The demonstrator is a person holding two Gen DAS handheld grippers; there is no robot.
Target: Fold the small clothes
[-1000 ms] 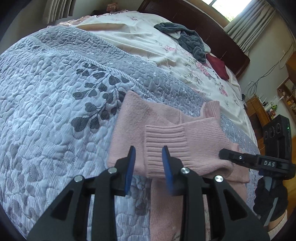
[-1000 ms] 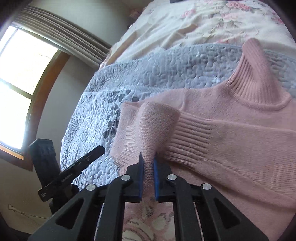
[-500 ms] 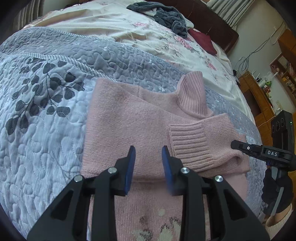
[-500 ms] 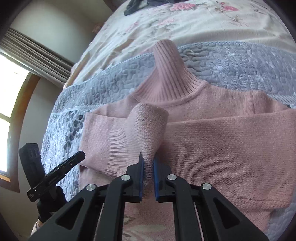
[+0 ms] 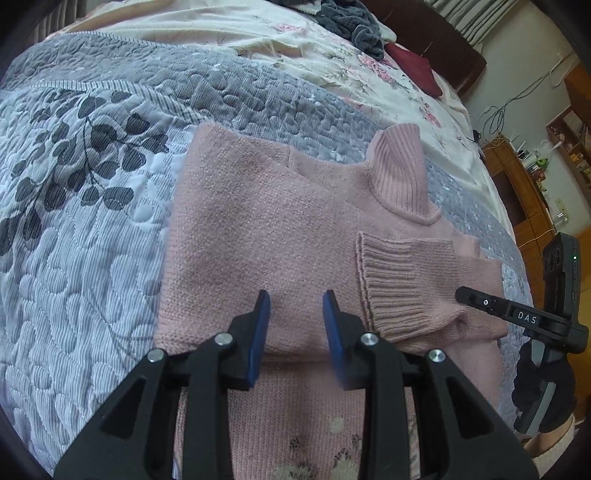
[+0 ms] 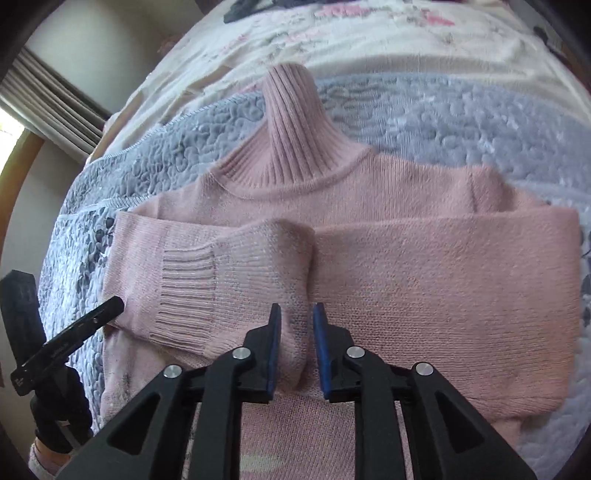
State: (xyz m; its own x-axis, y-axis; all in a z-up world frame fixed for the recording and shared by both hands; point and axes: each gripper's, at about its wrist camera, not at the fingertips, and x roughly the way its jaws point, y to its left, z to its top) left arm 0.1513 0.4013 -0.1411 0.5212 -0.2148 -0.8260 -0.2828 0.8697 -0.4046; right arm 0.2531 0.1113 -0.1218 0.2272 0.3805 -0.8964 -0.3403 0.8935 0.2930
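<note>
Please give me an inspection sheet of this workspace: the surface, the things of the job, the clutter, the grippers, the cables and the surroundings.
Surface: grey quilted bedspread with dark leaf print, over a cream floral sheet.
Job's things: pink knitted turtleneck sweater lying flat, both sleeves folded across the chest; ribbed cuff on top.
Clutter: dark grey garment heap and dark red cloth near the headboard.
Grippers: left gripper open, empty; right gripper slightly open around a sleeve fold.
Cables: wires on the far wall.
Surroundings: wooden cabinet, curtained window.
</note>
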